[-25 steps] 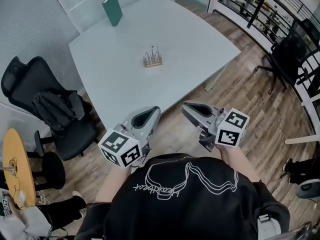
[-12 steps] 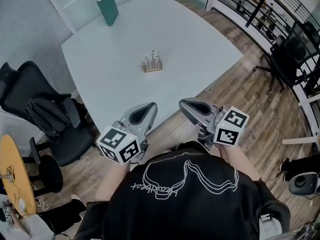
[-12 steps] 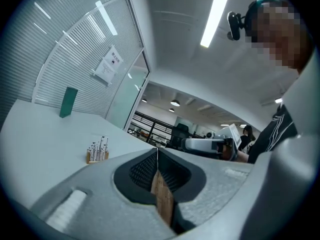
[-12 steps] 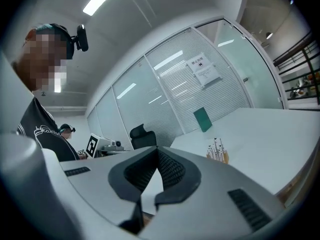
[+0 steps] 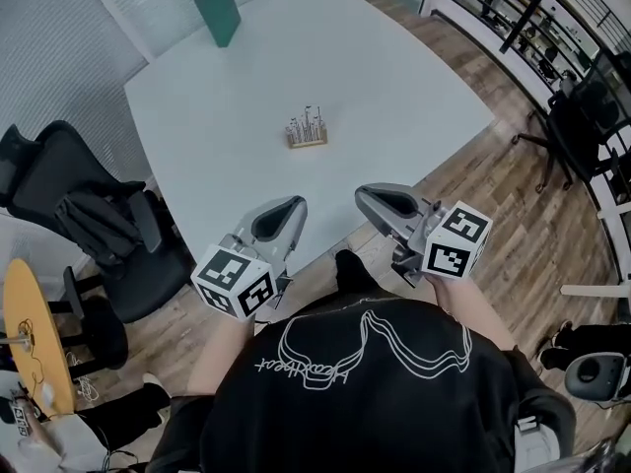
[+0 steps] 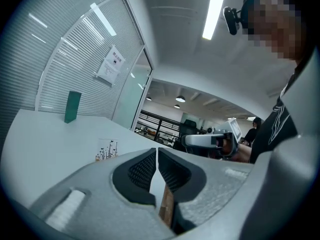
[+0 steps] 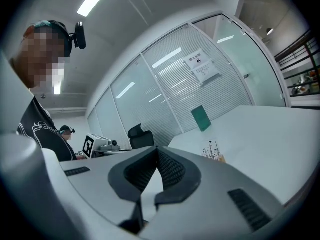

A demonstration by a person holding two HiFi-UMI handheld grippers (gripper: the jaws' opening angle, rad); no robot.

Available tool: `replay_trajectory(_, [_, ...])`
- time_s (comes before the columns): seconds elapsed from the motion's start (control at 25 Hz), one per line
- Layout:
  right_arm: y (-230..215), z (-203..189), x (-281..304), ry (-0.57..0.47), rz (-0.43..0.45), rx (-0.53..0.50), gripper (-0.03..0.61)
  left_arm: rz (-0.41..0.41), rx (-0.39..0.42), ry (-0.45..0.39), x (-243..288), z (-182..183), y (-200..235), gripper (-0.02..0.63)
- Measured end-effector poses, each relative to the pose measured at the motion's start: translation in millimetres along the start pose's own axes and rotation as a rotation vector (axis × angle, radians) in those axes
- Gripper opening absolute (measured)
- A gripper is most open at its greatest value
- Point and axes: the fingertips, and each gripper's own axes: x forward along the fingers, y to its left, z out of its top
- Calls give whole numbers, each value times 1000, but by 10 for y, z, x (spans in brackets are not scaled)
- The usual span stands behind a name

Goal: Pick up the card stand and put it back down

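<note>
The card stand [image 5: 307, 129] is a small wooden base with a clear printed card upright in it, in the middle of the white table [image 5: 394, 77]. It also shows small in the left gripper view [image 6: 107, 150] and the right gripper view [image 7: 213, 151]. My left gripper [image 5: 293, 205] is shut and empty at the table's near edge. To its right, over the same edge, my right gripper [image 5: 363, 197] is shut with nothing in it. Both are well short of the stand.
A green book [image 5: 218, 9] stands upright near the table's far left corner. A black office chair [image 5: 94, 225] with a jacket is left of the table, another chair [image 5: 582, 126] at the right. A round wooden side table [image 5: 35, 338] is at the lower left.
Both grippers have come forward from over the floor to the table's near edge. The stand has not moved on the table. The jaws stay shut.
</note>
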Motion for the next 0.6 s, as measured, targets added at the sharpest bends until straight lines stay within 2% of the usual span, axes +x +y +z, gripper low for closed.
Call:
replay_trajectory(0.12, [-201, 15, 72, 12, 18, 14, 9, 17, 10, 13, 163, 21, 96, 15])
replay_trajectory(0.4, [-723, 56, 367, 46, 27, 66, 9, 52, -44, 42, 479, 31, 561, 15])
replay_trajectory(0.6, [-1131, 34, 507, 81, -9, 61, 57, 82, -72, 78, 695, -60, 868, 17])
